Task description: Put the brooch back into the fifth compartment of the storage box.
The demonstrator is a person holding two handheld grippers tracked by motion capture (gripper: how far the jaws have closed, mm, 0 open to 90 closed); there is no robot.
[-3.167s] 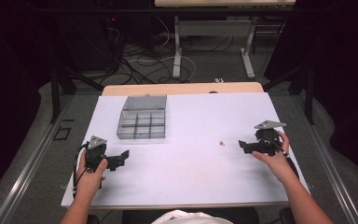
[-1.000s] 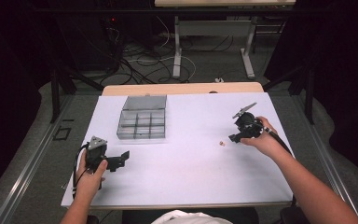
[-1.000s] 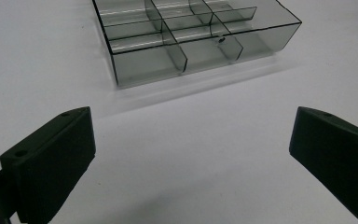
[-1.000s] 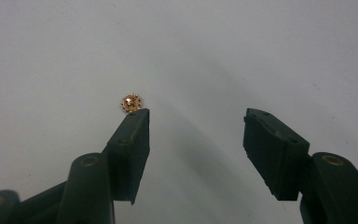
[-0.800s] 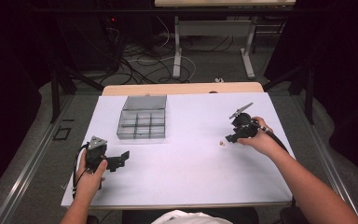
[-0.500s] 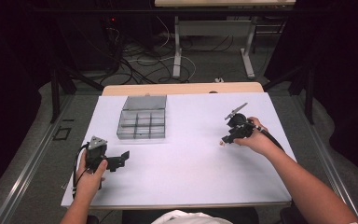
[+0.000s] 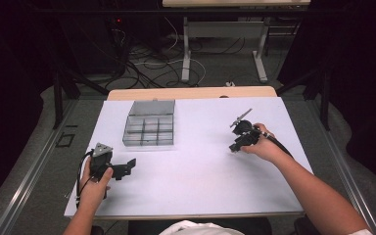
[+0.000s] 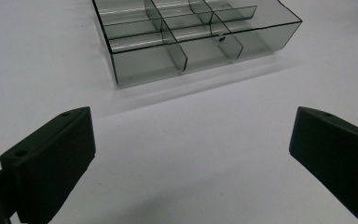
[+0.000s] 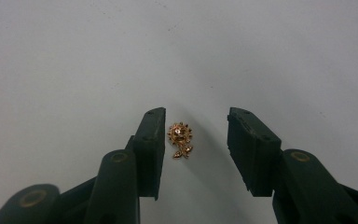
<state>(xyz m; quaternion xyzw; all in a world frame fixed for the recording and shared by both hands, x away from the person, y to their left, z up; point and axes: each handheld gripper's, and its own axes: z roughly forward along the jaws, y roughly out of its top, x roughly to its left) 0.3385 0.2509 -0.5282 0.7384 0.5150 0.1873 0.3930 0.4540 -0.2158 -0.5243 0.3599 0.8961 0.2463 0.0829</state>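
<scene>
Right gripper view: the right gripper (image 9: 195,140) points down at the white table (image 9: 74,56), its two black jaws set to a narrow gap and not pressing on anything. A small gold flower-shaped charm (image 9: 180,139) lies flat on the table between the jaws. It sits just beside the left-hand finger (image 9: 150,144) in this view, with a thin strip of table between them, and farther from the right-hand finger (image 9: 251,149). The jaws have just been closing, with the charm between them but not yet gripped.

High view: the right gripper (image 7: 236,145) is tilted steeply down onto the table, held in the person's right hand (image 7: 258,147). The charm is hidden beneath the jaws here.

Left gripper view: the left gripper (image 8: 191,154) has its jaws spread wide, with bare table between the fingers. Ahead of the fingertips stands a clear grey compartment box (image 8: 193,42), well apart from them; a small dark item (image 8: 222,39) lies in one compartment.

High view: the left gripper (image 7: 127,166) rests low at the near left of the table, held in the left hand (image 7: 95,183).
</scene>
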